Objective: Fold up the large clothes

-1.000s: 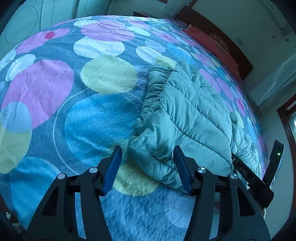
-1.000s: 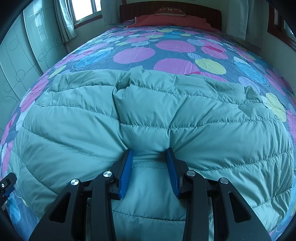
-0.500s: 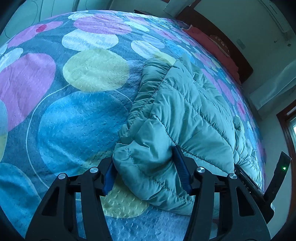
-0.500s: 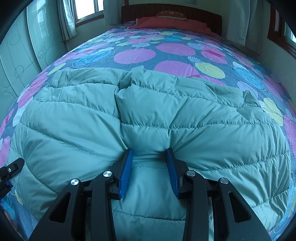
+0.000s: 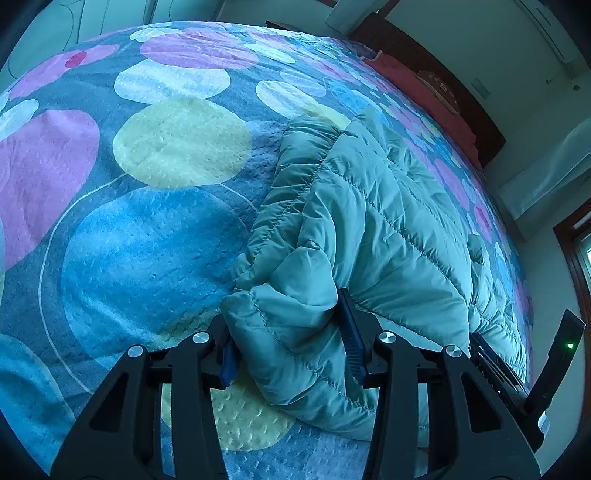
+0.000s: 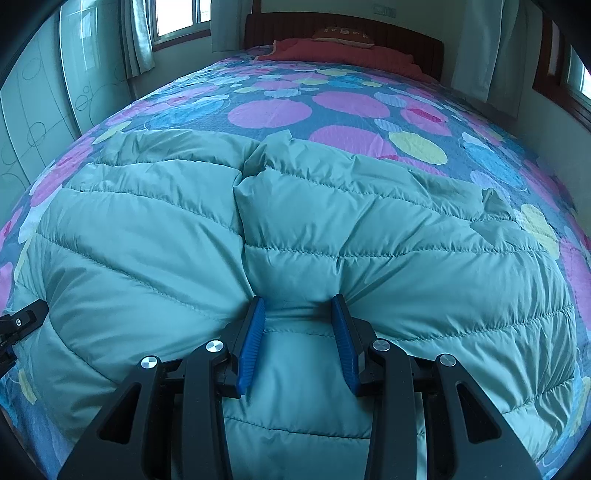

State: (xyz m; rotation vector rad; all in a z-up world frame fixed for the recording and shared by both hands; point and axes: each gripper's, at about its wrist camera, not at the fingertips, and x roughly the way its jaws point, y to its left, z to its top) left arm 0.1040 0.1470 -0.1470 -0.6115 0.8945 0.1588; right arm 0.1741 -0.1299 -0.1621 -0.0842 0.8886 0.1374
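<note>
A light green quilted down jacket (image 5: 369,221) lies spread on the bed, puffy and creased. In the left wrist view its near-left corner sits between the blue pads of my left gripper (image 5: 284,310). The jaws are closing and both pads press into the fabric. In the right wrist view the jacket (image 6: 332,221) fills most of the frame. There my right gripper (image 6: 299,299) is shut on a bunched fold of its near edge. The right gripper's black body (image 5: 554,369) shows at the left view's right edge.
The bedspread (image 5: 147,240) is blue with big pink, yellow and blue circles and stretches bare to the left of the jacket. A red pillow (image 6: 332,55) and dark headboard (image 6: 343,26) are at the far end. Wardrobe doors (image 6: 37,110) stand left.
My left gripper moved forward and down onto the jacket's corner, and its jaws narrowed around the fabric. The right gripper kept its hold in place.
</note>
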